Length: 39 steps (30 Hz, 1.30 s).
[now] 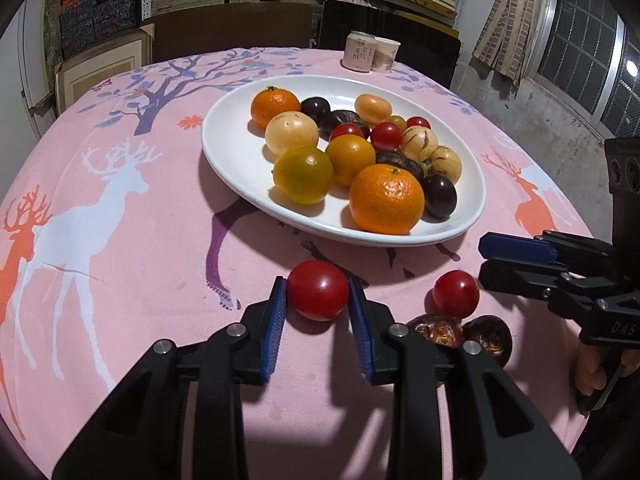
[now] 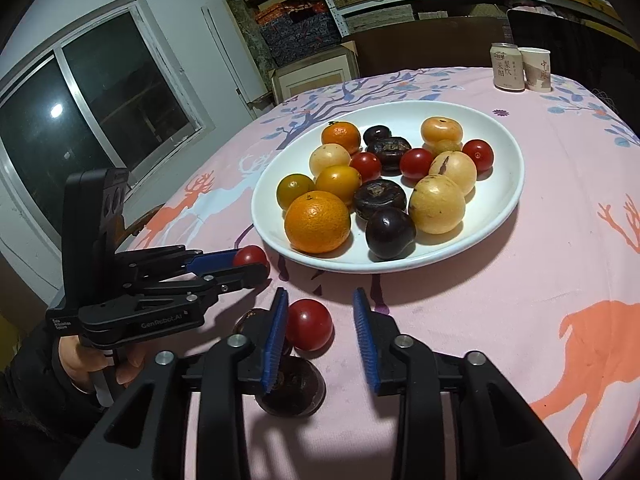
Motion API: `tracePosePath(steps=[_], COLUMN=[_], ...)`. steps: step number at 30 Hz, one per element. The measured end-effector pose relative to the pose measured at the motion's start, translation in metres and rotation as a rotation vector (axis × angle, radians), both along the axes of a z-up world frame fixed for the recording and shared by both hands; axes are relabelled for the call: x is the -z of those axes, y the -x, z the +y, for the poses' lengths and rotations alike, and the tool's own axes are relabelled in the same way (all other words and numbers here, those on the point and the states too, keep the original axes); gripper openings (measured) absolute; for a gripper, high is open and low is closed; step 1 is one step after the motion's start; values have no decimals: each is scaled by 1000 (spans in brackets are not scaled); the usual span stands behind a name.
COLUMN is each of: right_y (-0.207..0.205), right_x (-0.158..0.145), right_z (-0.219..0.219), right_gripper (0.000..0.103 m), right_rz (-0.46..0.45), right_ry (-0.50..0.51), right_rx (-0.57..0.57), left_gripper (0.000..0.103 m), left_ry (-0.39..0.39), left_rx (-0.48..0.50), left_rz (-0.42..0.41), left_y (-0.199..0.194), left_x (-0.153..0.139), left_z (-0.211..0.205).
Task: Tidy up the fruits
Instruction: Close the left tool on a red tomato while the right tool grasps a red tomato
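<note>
Just in front of the white plate (image 1: 460,184) on the worktop (image 1: 120,272), the left gripper (image 1: 318,300) is clamping its jaws on a cherry tomato (image 1: 318,296). Beside it the right gripper (image 2: 320,340) is standing with jaws apart, a second tomato (image 2: 309,324) resting against its left finger. Both tomatoes are round, with no long axis; the plate, heaped with fruit, is lying straight ahead.

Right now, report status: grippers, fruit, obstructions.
Left gripper shut on a red tomato. Right gripper open, second tomato loose between its fingers. Plate ahead, path clear.
</note>
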State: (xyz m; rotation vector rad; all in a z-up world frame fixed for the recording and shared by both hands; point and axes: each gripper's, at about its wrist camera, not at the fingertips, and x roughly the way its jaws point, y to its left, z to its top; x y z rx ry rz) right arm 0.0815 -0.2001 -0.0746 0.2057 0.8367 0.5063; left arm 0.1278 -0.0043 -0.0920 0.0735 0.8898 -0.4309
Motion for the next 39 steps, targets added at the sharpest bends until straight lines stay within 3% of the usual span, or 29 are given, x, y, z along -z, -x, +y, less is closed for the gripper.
tracePosePath(steps=[6,12,17,22,39], right_y=[0,-9,-14,-13,-6], right_x=[3,11,15,17,6], right_z=[10,24,19,16,6], right_gripper=[45,45,45,30,29], right_rz=[6,59,90,110,51], right_ry=[36,70,32,-7,-63], right_rx=[-35,-69,-52,-68,-58], left_gripper=[30,30,30,30,30], left_ry=[24,7,12,11,22], left_rx=[-20,-1,-3,-3,-7], left_rz=[-58,-51,-38,-37,-37], left_y=[6,7,6,6,6], left_x=[-12,-10,-9,-8,-10], left_z=[7,3,3,3,6])
